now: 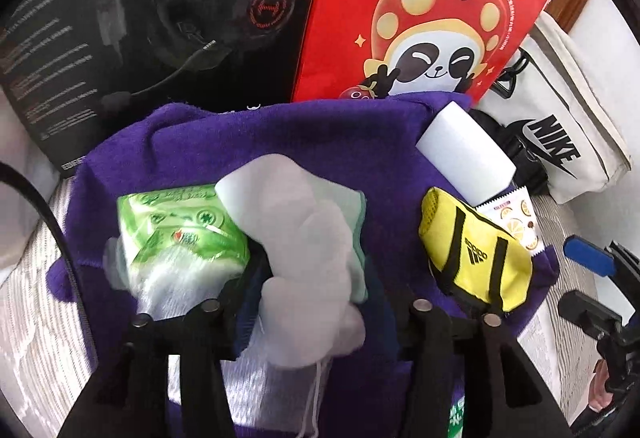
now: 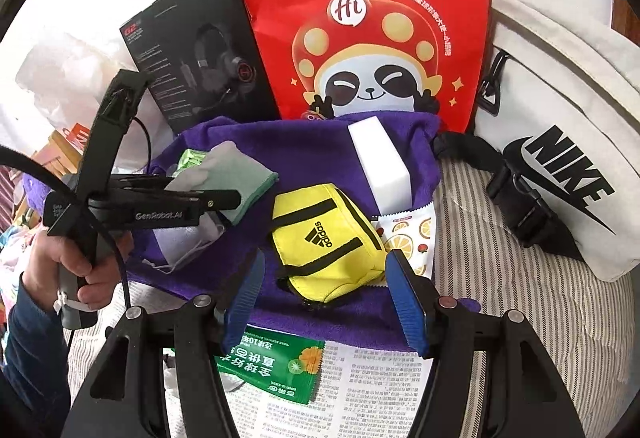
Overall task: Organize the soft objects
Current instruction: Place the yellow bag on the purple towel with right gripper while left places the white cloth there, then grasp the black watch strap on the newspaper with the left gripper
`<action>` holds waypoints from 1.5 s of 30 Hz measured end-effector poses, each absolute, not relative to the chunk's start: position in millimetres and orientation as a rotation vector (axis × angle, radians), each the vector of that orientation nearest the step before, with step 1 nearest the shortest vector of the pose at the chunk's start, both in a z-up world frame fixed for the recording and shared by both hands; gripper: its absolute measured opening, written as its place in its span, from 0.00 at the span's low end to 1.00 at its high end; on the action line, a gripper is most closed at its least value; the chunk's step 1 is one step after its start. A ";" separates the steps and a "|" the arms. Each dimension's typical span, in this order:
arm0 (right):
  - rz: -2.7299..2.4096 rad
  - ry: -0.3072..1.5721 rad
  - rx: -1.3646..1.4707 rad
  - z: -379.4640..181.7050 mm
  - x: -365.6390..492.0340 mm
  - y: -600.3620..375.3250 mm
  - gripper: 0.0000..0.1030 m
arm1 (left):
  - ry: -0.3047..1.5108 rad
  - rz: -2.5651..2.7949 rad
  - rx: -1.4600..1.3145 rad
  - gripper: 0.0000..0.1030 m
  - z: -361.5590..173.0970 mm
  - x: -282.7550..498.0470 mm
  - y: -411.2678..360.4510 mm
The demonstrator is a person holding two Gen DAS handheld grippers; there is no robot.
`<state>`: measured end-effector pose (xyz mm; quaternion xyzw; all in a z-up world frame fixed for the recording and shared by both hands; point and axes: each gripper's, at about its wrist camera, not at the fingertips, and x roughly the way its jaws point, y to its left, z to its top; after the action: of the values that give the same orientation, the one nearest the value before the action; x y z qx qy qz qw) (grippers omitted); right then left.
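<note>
A purple towel [image 1: 280,134] lies spread over a striped cover. On it, from left to right, are a green tissue pack [image 1: 180,226], a pale grey cloth with a teal edge [image 1: 304,222], a white sponge block [image 1: 466,154] and a yellow Adidas pouch [image 1: 476,250]. My left gripper [image 1: 312,278] is open, with the grey cloth lying loose between its fingers. The right wrist view shows this gripper [image 2: 236,200] from the side, over the cloth [image 2: 240,174]. My right gripper [image 2: 326,278] hovers open just short of the yellow pouch [image 2: 324,234], which rests on the towel [image 2: 288,142].
A red panda bag [image 2: 360,18], a black headset box [image 2: 200,54] and a white Nike bag [image 2: 560,126] stand behind the towel. A lemon-print packet [image 2: 412,230] sits by the pouch. A green sachet [image 2: 276,366] and newspaper [image 2: 360,390] lie in front. A person's hand [image 2: 60,262] grips the left handle.
</note>
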<state>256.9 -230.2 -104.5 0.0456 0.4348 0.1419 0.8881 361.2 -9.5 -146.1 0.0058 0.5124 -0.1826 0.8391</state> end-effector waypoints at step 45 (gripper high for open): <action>0.259 1.026 0.109 -131.2 117.4 -226.8 0.62 | 1.000 -0.413 0.260 0.33 -169.9 176.7 31.9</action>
<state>117.4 -226.8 -131.2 0.0522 0.4890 0.1236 0.8619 176.7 31.9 -169.9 0.1235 0.4747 -0.1958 0.8491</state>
